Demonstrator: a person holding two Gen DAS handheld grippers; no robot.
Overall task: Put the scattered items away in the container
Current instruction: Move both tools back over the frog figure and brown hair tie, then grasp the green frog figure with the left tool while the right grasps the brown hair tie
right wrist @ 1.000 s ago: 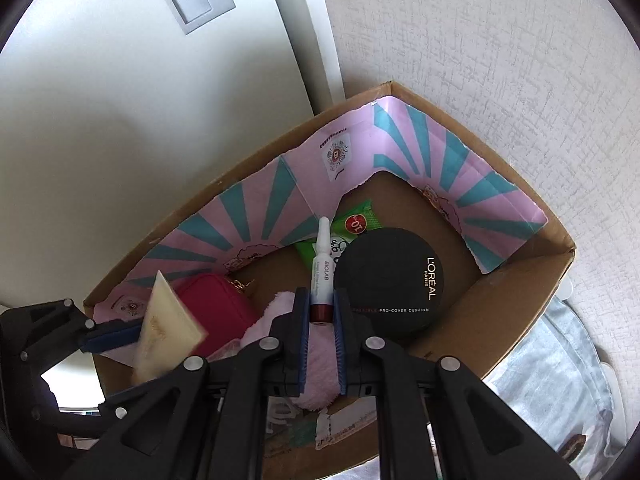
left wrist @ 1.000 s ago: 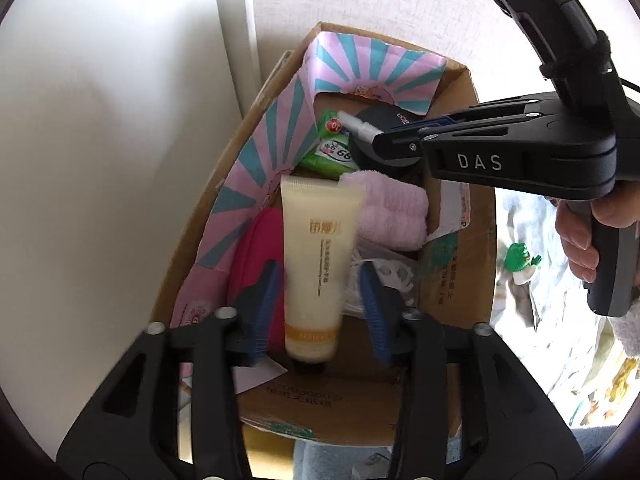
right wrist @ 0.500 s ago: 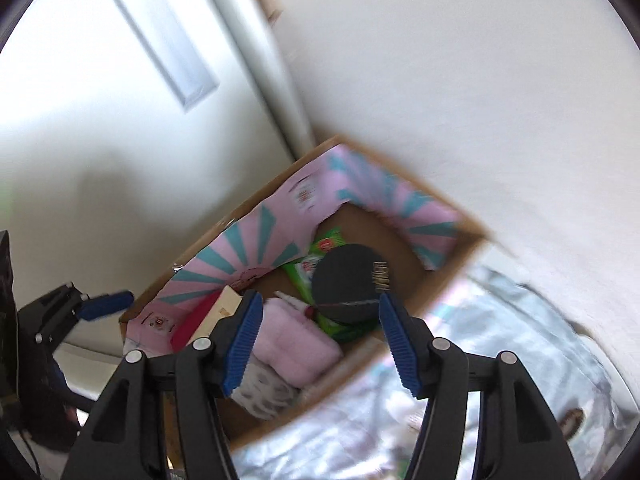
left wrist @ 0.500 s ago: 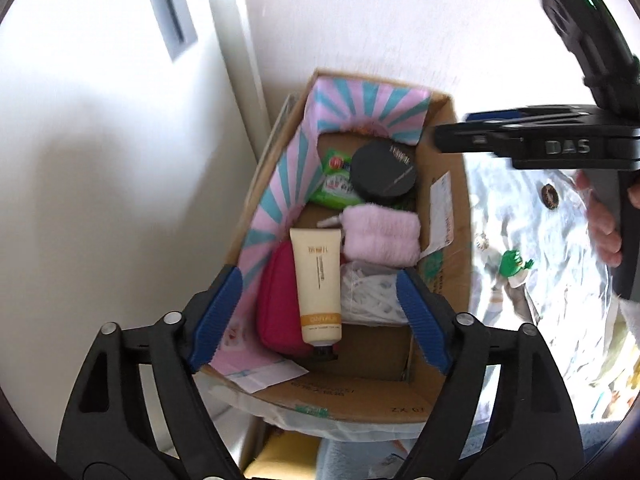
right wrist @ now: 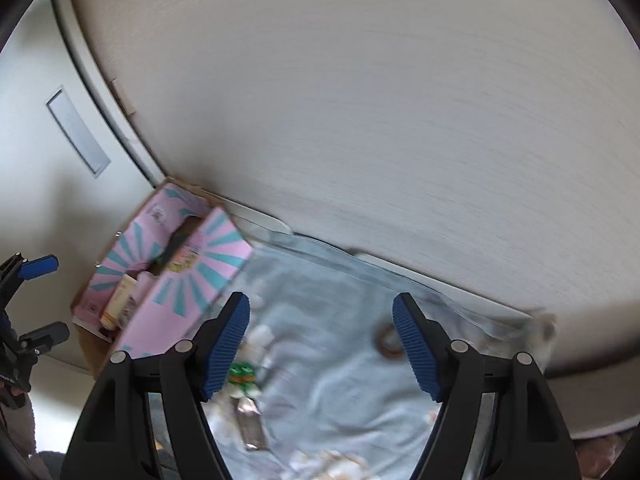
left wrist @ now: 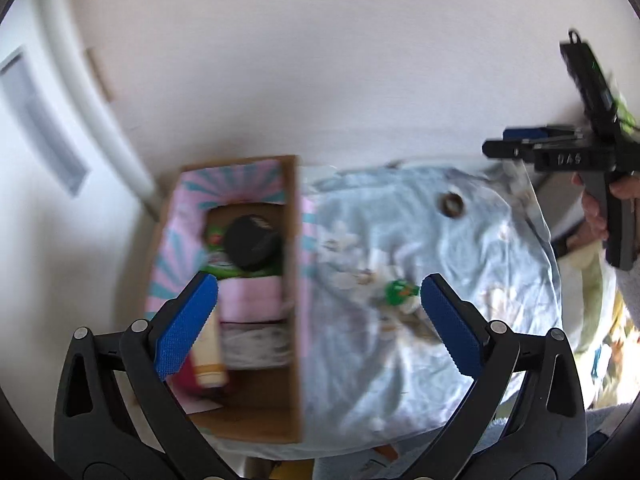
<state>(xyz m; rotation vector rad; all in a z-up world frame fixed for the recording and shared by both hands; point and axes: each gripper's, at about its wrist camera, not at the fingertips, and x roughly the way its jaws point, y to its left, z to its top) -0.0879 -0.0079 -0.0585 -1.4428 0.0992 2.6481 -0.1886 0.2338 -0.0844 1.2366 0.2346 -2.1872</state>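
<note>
Cardboard box (left wrist: 294, 280) sits by the wall, under the left hand-held gripper (left wrist: 316, 322), whose empty jaws are opening wide. A green toy (right wrist: 241, 374) lies on the blue cloth (right wrist: 340, 380) under the right hand-held gripper (right wrist: 322, 346), also empty, opening and tilted down.

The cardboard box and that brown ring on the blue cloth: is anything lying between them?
Only bare, rumpled blue cloth lies between the cardboard box and the brown ring, as the left wrist view shows. The green-topped item sits lower, off that line.
</note>
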